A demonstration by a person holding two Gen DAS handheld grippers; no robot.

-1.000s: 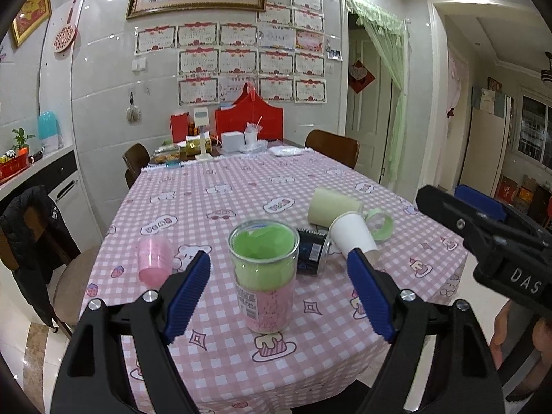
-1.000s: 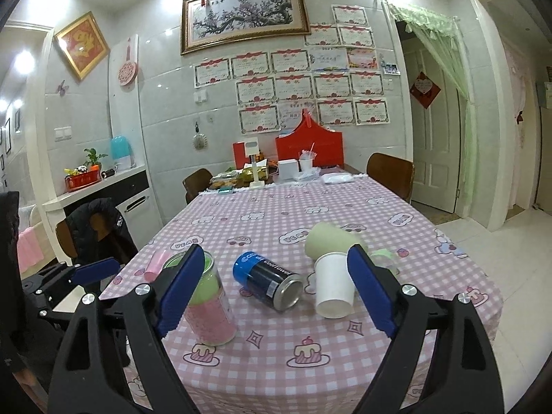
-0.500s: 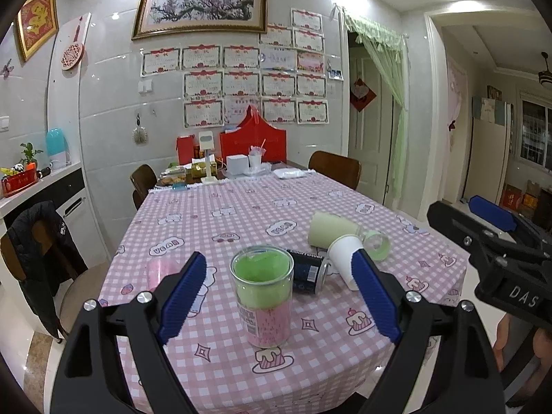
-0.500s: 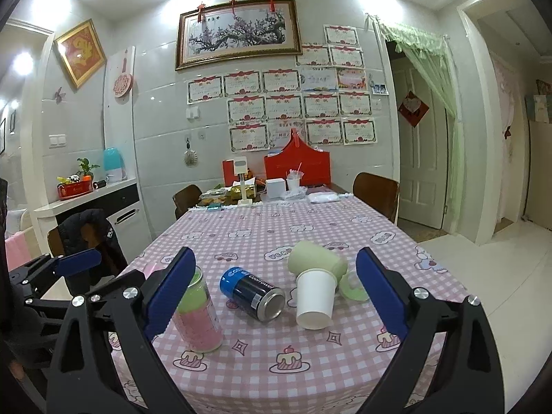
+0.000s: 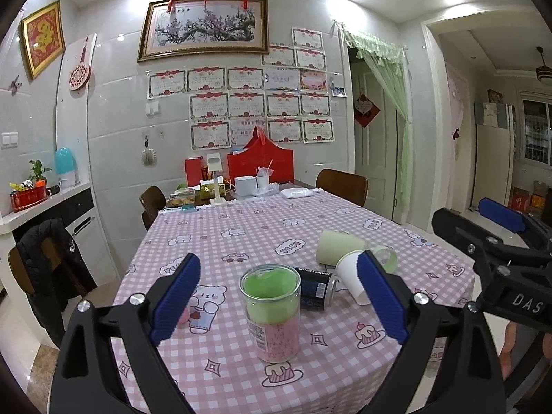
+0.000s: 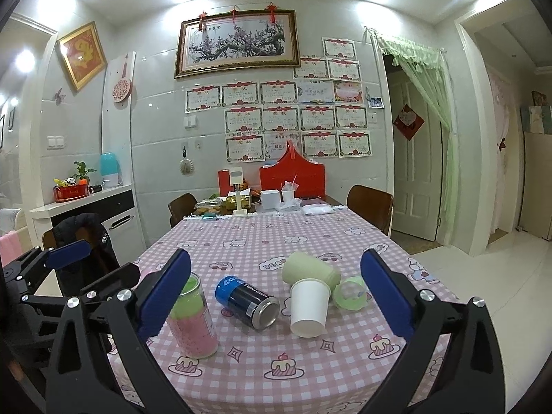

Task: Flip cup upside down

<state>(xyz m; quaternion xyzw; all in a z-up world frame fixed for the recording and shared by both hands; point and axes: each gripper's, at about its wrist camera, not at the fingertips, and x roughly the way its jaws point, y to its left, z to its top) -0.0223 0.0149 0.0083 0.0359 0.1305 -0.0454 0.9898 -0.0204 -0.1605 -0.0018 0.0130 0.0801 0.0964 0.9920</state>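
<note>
A white paper cup point(image 6: 308, 308) stands upside down on the pink checked tablecloth point(image 6: 310, 358); it also shows in the left wrist view point(image 5: 350, 281). A pale green cup point(image 6: 310, 270) lies on its side behind it, also seen in the left wrist view point(image 5: 336, 251). My right gripper point(image 6: 276, 293) is open and empty, held back from the table's near edge. My left gripper point(image 5: 277, 298) is open and empty, facing a clear jar point(image 5: 270, 312) with green and pink contents.
A dark blue can point(image 6: 248, 302) lies on its side between jar point(image 6: 193, 317) and white cup. A small green-rimmed clear cup point(image 6: 350, 293) lies at the right. A pink cup point(image 5: 184, 315) sits behind my left finger. Boxes and a red holder point(image 6: 291, 177) crowd the far end. Chairs point(image 6: 371, 208) flank the table.
Both grippers have pulled back and risen from the table, so the objects look smaller and farther. Nothing on the table has moved.
</note>
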